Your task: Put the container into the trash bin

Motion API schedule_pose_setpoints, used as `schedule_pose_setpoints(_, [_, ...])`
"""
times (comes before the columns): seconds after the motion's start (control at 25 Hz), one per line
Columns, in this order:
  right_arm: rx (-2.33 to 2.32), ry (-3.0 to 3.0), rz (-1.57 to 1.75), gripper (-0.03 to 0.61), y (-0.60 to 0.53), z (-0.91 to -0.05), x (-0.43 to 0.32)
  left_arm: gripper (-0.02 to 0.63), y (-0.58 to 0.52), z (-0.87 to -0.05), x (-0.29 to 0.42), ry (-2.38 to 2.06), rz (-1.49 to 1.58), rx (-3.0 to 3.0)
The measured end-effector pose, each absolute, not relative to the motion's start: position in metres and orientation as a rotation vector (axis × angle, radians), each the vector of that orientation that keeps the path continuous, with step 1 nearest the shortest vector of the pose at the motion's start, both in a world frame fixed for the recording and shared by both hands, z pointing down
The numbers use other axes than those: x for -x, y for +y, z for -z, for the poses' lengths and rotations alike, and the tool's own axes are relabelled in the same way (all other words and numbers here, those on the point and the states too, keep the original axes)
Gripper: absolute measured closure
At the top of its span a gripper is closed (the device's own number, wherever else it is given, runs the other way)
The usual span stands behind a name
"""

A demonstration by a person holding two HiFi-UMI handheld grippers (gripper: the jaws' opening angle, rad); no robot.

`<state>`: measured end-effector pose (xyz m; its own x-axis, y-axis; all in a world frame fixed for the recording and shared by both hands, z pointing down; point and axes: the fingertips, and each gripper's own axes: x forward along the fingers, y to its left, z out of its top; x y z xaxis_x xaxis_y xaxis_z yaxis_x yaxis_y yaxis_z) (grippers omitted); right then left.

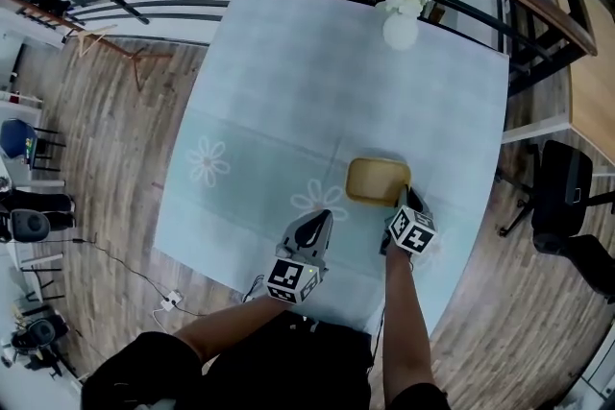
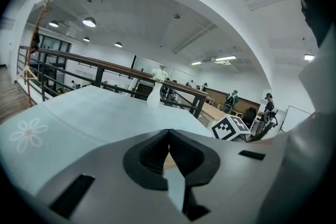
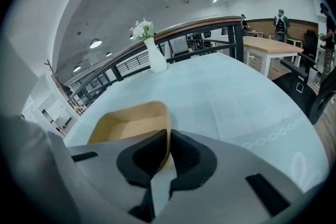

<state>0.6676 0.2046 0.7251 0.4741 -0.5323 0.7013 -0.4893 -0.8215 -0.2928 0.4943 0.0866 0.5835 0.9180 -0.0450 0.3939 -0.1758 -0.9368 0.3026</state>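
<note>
The right gripper (image 3: 168, 138) has its jaws clamped on the near wall of a tan, open container (image 3: 128, 122). The wall is pinched between the pads and the rest of the container reaches ahead and to the left of the jaws. The container seems to rest on the pale blue table (image 1: 288, 91). The left gripper (image 2: 169, 136) has its jaws pressed together with nothing between them. A white vase (image 3: 156, 57) of flowers stands well beyond both grippers' jaws.

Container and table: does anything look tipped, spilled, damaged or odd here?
Nothing stands out. The container is upright, empty and undamaged on the table; the right tool grips its near wall. No spill shows. The vase stands upright.
</note>
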Motion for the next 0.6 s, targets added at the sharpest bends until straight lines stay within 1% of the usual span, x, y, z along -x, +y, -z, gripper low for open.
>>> schedule_pose_setpoints(0.28, [2.683,0.939,1.217,0.536,0.222,-0.678,-0.639,0.600,0.086,-0.556,-0.467,-0.172,-0.490,-2.754])
schedule_pose_setpoints(0.6, [2.675,0.913,1.191,0.536,0.235,-0.640,-0.545,0.600,0.091,-0.531,-0.401,-0.094,-0.464,-2.760])
